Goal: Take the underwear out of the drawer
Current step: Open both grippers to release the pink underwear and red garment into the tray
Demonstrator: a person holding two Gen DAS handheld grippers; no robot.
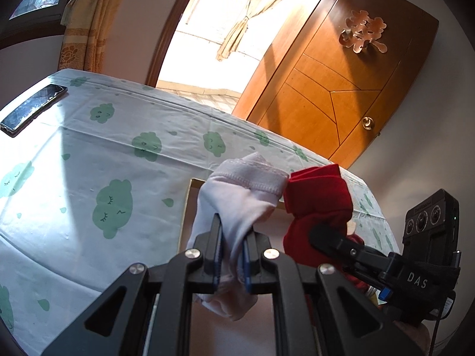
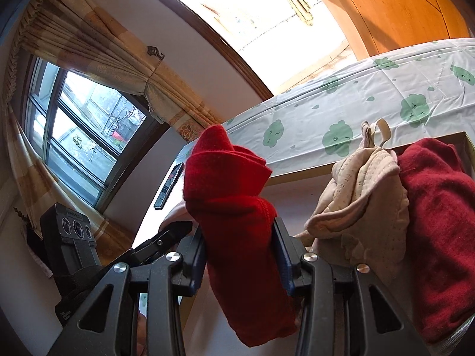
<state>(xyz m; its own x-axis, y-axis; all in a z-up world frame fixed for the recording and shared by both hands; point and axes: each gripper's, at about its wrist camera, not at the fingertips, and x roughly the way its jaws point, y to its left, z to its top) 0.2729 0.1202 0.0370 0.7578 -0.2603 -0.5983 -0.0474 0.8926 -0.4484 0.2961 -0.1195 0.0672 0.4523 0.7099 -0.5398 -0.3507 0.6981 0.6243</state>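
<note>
A pale pink cotton pair of underwear with a ribbed waistband (image 1: 237, 195) is clamped between the fingers of the left gripper (image 1: 233, 237), above the light wooden drawer (image 1: 190, 187). A bright red knitted garment (image 2: 234, 195) is pinched by the right gripper (image 2: 240, 237). A beige quilted garment (image 2: 359, 190) and a dark red one (image 2: 439, 222) are seen in the drawer, beside the cloud-printed bedsheet (image 1: 89, 148).

— What do the rigs look like?
— The black plastic left gripper (image 1: 232, 247) has blue ribbed pads inside its fingers and round silver screws behind them.
— And the other?
— The black plastic right gripper (image 2: 240, 246) matches it (white "DAS" lettering and a three-lens camera block sit behind its fingers).
</note>
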